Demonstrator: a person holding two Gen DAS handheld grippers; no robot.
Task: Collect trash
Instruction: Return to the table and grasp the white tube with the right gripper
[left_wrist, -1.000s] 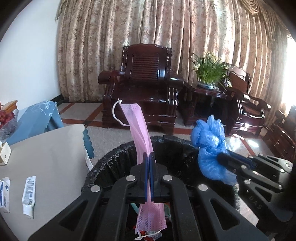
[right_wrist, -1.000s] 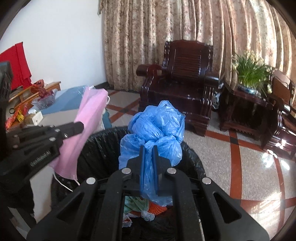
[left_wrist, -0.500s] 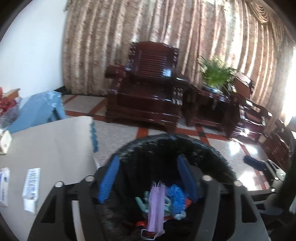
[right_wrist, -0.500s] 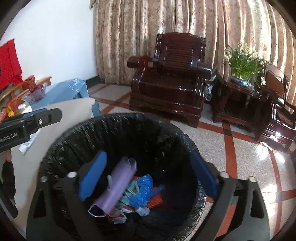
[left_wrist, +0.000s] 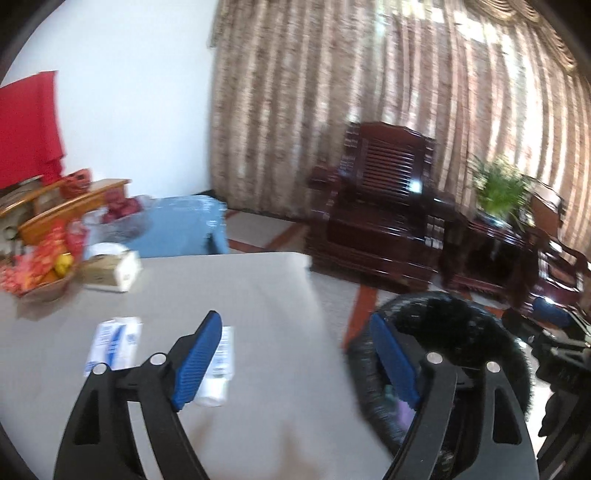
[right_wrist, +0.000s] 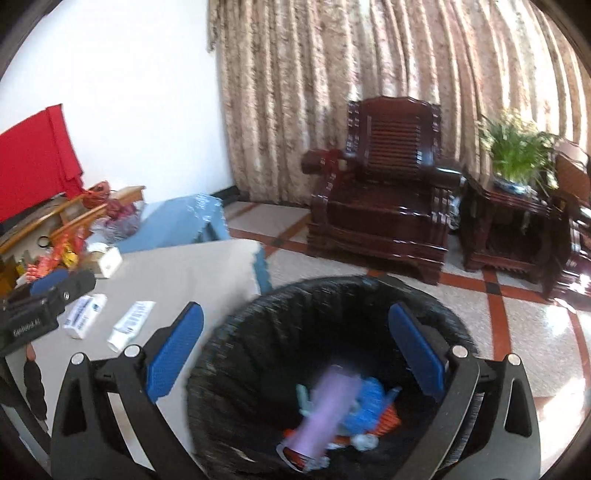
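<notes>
A black-lined trash bin (right_wrist: 325, 295) stands on the floor beside the grey table (left_wrist: 240, 295). Inside it lie a pink face mask (right_wrist: 328, 410), a blue plastic bag (right_wrist: 369, 398) and other scraps. My right gripper (right_wrist: 295, 350) is open and empty above the bin. My left gripper (left_wrist: 295, 362) is open and empty over the table's right edge; the bin (left_wrist: 443, 314) is to its right. A white tube (left_wrist: 218, 365) and a white-blue packet (left_wrist: 114, 343) lie on the table by the left finger. They also show in the right wrist view: the tube (right_wrist: 131, 321), the packet (right_wrist: 85, 314).
A tissue box (left_wrist: 110, 271) and a basket of red snacks (left_wrist: 40, 269) sit at the table's far left. A dark wooden armchair (left_wrist: 384, 229), side table with a plant (left_wrist: 498, 192) and curtains stand behind. A blue-covered piece (left_wrist: 181, 229) stands beyond the table.
Both grippers opened and dropped the pink mask and the blue bag into the bin. The left gripper has since swung left over the table; the right stays over the bin.
</notes>
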